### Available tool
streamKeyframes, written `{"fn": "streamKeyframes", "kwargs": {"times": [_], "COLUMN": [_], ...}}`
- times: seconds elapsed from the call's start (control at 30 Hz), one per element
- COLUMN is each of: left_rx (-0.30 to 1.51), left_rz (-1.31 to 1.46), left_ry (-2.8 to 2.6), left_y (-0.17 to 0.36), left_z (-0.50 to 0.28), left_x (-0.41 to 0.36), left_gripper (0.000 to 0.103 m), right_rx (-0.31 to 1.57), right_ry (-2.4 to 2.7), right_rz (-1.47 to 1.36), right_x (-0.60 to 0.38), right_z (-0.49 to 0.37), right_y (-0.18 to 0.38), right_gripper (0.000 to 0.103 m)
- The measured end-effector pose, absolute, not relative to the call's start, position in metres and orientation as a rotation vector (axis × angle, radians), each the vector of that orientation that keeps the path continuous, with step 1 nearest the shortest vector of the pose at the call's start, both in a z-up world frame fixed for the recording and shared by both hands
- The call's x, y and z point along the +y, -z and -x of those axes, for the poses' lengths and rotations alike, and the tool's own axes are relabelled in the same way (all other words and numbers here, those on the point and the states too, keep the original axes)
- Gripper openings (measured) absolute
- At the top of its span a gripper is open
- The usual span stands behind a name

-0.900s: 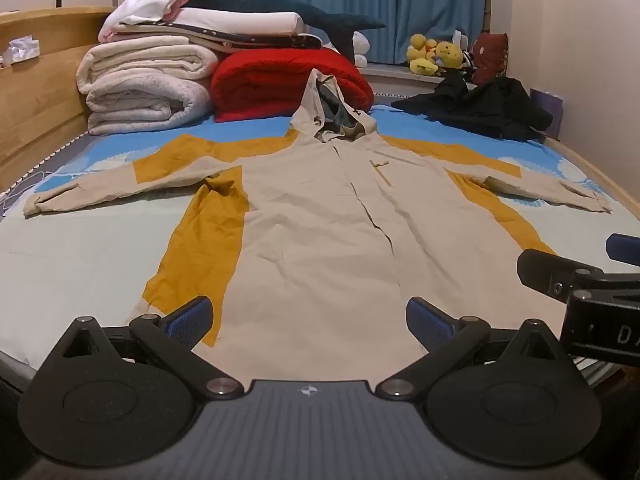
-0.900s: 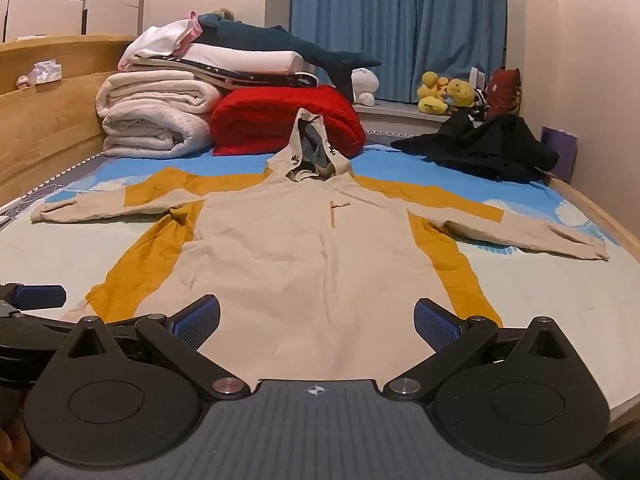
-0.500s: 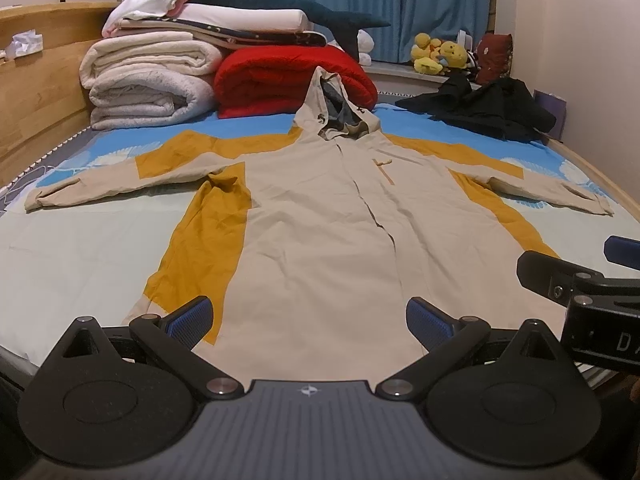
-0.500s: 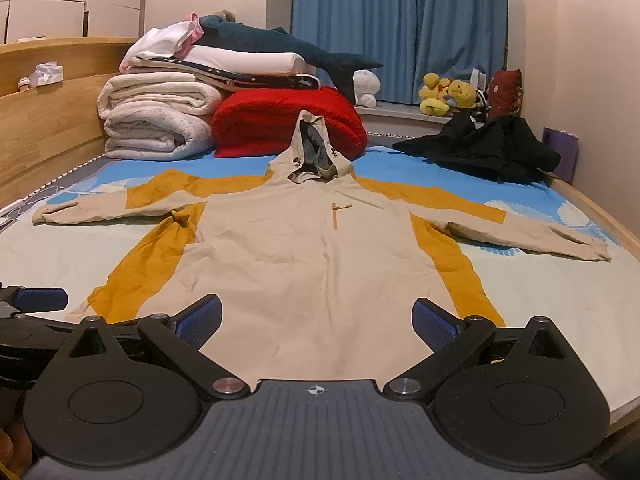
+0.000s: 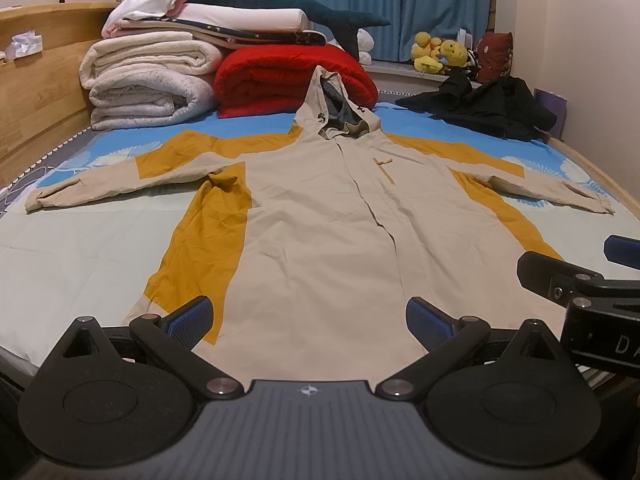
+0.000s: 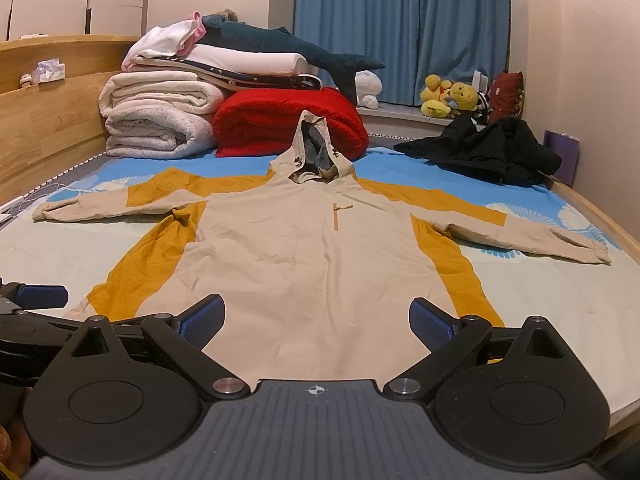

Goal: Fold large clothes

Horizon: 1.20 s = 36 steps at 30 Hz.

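Note:
A large beige hooded jacket [image 5: 320,232] [image 6: 312,256] with mustard side panels lies flat on the bed, front up, sleeves spread to both sides and hood toward the far end. My left gripper [image 5: 308,320] hovers open over the jacket's near hem, left of centre, with nothing between its blue pads. My right gripper [image 6: 316,320] is open too, above the hem a little further right. Each gripper shows at the edge of the other's view: the right gripper [image 5: 592,280], and part of the left one [image 6: 36,300].
Rolled white quilts [image 5: 148,80], a red blanket [image 5: 296,76] and a plush shark [image 6: 288,48] are stacked at the head of the bed. A black garment [image 6: 484,152] lies at the far right. A wooden rail [image 5: 36,92] runs along the left side, a wall along the right.
Both views have shifted only slightly; the jacket lies as before and both grippers stay open.

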<state>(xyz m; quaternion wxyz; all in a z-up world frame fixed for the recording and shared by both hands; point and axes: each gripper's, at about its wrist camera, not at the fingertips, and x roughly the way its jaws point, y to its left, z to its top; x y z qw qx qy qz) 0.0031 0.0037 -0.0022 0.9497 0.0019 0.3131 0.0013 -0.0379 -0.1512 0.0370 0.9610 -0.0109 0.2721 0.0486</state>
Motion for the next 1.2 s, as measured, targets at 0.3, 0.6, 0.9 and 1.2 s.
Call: {"fn": "streamKeyframes", "kwargs": {"times": [0.3, 0.6, 0.9, 1.2], "left_rx": [0.646, 0.622, 0.487, 0.870], "left_rz": [-0.002, -0.017, -0.092, -0.090], "left_ry": [-0.001, 0.010, 0.133, -0.132], "left_y": [0.002, 0.002, -0.040, 0.040], "left_z": [-0.003, -0.002, -0.028, -0.101], "left_x": [0.004, 0.001, 0.036, 0.136], "left_gripper": [0.102, 0.095, 0.038, 0.038], "right_rx": [0.549, 0.541, 0.298, 0.460], "right_ry": [-0.098, -0.093, -0.005, 0.196], "right_rz": [0.024, 0.029, -0.024, -0.055], "right_x": [-0.150, -0.149, -0.195, -0.298], "right_z": [0.038, 0.039, 0.044, -0.028], "right_y": [-0.037, -0.037, -0.078, -0.052], "right_gripper": [0.097, 0.090, 0.073, 0.064]}}
